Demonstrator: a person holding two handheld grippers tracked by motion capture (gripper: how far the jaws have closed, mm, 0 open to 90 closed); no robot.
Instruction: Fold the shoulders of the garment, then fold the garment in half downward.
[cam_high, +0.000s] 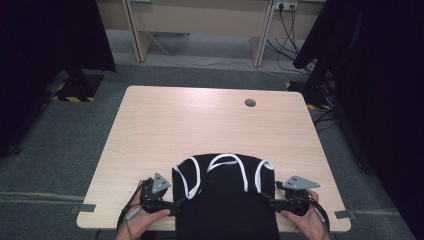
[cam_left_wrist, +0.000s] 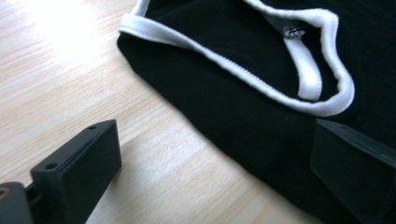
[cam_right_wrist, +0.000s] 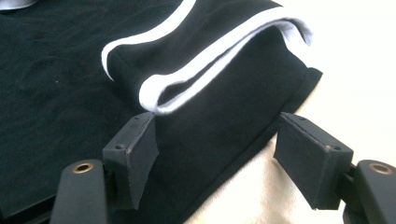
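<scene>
Here a black top (cam_high: 225, 200) with white trim (cam_high: 223, 160) lies flat at the middle of the surface's (cam_high: 200, 120) near edge, its lower part hanging over that edge. The left claw (cam_high: 172, 206) sits at the top's left side, jaws spread wide, one over bare wood and the other over the cloth. The right claw (cam_high: 270, 201) is at the right side, also wide open, straddling the hem by the trimmed armhole (cam_right_wrist: 205, 88). A hand holds each.

One garment (cam_high: 225, 200), one table (cam_high: 200, 120), two grippers, seemingly.
</scene>
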